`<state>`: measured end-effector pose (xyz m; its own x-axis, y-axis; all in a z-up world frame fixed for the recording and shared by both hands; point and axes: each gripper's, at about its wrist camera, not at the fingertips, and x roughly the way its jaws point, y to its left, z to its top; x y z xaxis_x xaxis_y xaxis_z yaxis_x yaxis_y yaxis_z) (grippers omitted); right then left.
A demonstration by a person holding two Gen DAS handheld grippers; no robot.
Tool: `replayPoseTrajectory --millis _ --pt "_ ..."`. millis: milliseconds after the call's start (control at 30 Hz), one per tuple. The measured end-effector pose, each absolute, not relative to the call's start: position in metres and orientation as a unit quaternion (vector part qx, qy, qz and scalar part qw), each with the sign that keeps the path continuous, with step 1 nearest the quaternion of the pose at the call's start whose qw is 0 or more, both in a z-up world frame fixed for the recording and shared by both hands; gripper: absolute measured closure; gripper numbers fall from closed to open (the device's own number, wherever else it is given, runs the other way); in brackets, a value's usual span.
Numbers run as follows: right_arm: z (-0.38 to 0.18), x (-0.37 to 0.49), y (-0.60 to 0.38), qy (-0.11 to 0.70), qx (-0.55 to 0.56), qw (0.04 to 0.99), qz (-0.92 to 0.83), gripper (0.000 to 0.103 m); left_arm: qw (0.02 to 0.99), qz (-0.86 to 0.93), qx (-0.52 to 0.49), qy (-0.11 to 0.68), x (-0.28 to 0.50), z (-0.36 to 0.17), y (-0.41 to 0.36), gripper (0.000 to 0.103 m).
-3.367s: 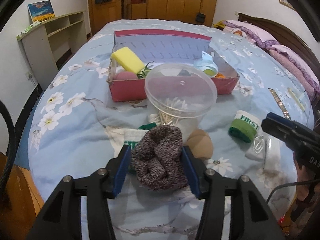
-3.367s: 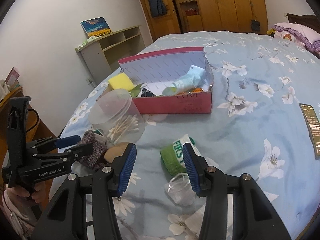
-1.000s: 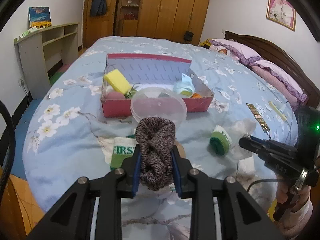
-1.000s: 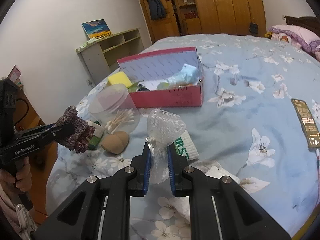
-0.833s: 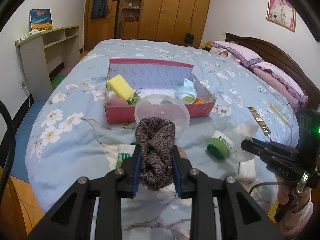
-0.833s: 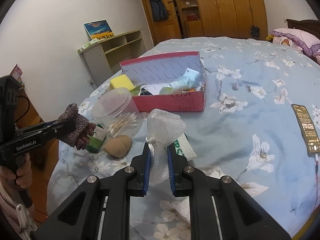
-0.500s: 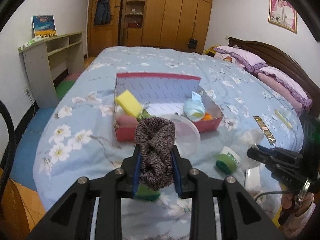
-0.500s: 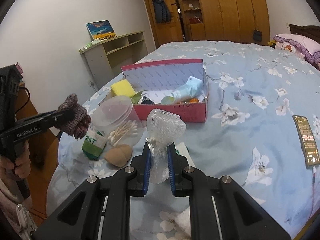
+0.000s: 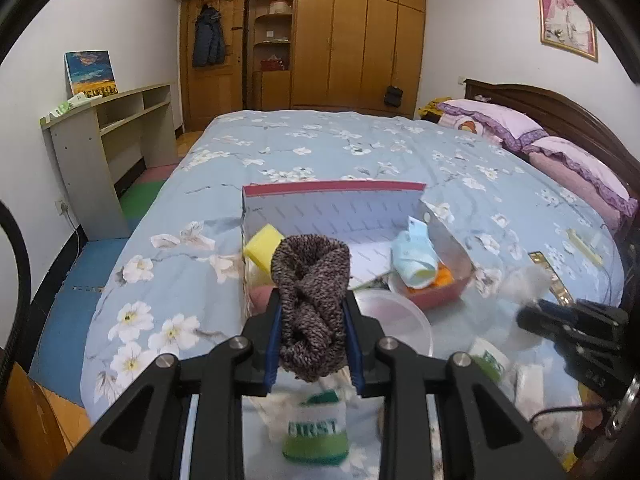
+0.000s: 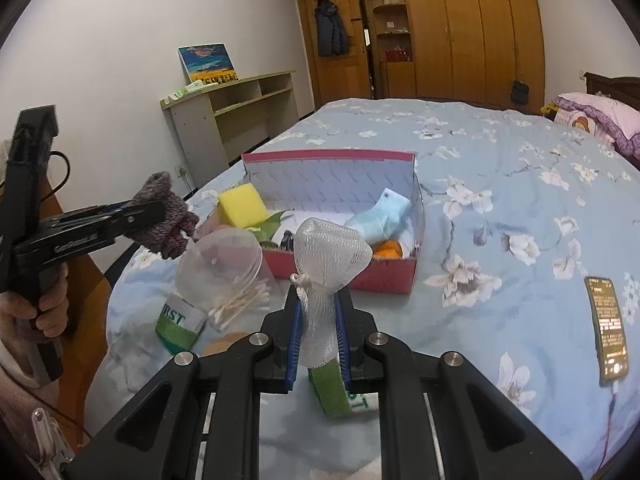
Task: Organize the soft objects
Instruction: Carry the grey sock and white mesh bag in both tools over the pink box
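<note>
The left gripper has its fingers clamped on a rolled brown knit sock, held in the air short of the near left corner of the pink box, while the right gripper has its fingers pinched fully together on a white mesh pouch lifted above the bed's near edge. The box already holds a yellow sponge and a light blue sock. Judging by this, both carried pieces and two green-and-white rolls by the clear cotton-swab tub remain; the tub crowds the box's front, and open bedspread lies rightward.
</note>
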<state>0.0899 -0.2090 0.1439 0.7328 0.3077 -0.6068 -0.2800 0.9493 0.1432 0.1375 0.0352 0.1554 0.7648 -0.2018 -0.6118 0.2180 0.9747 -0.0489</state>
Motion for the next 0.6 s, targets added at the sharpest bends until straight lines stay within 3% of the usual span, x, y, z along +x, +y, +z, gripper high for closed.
replayPoseTrajectory --millis 600 --pt "0.146 0.133 -0.199 0.325 0.006 0.932 0.161 0.086 0.936 -0.105 0.008 0.337 0.213 0.137 0.029 0.075"
